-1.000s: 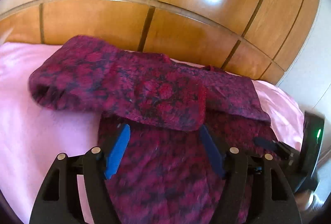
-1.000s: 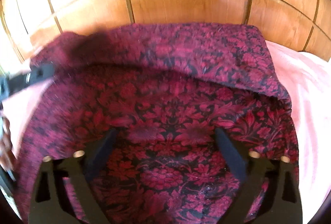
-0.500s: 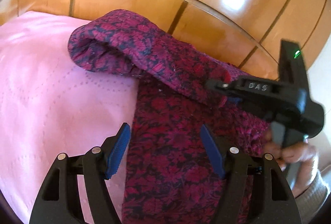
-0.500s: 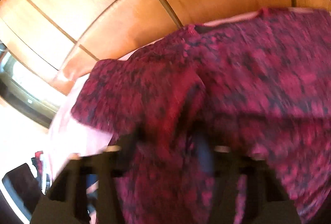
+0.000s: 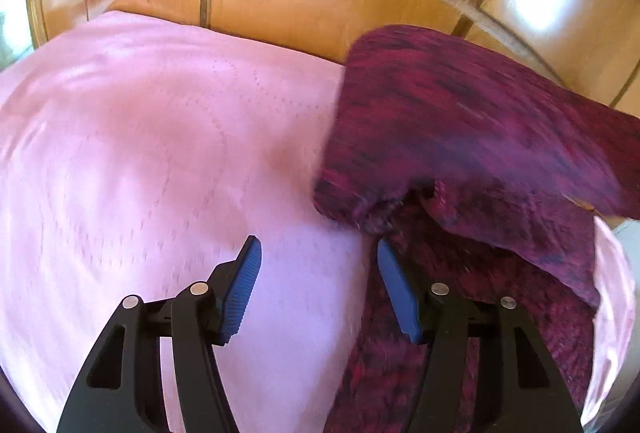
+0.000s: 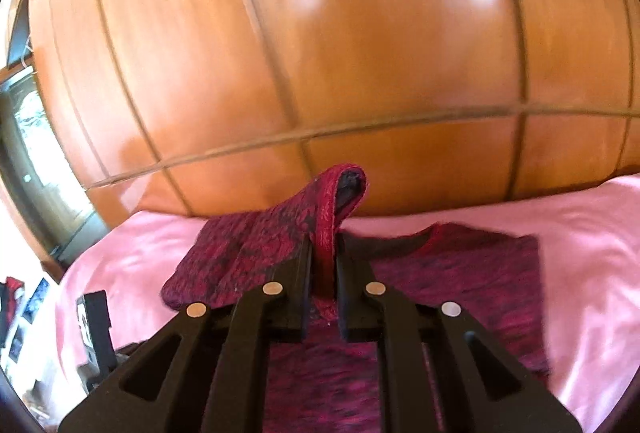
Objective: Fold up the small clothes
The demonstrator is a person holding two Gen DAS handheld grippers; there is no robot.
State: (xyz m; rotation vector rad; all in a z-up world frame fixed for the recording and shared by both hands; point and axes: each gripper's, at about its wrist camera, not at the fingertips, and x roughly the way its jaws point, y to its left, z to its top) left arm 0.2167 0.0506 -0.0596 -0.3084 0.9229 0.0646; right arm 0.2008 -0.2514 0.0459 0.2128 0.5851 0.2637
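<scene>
A dark red floral garment (image 5: 472, 137) lies on a pink bedspread (image 5: 140, 153). Its left part is lifted off the bed and hangs folded over the rest. My left gripper (image 5: 318, 253) is open and empty, low over the bedspread at the garment's left edge. My right gripper (image 6: 324, 265) is shut on the garment's red hem (image 6: 328, 229) and holds that part raised above the rest of the garment (image 6: 460, 273), which lies flat on the bedspread (image 6: 580, 233).
A glossy wooden panelled wall (image 6: 320, 53) stands right behind the bed. In the right wrist view, a dark window (image 6: 36, 153) is at far left and part of the left gripper's black body (image 6: 96, 333) shows at lower left.
My right gripper has shut on the garment's edge and lifted it up and across. My left gripper has swung left off the garment, now over bare bedspread.
</scene>
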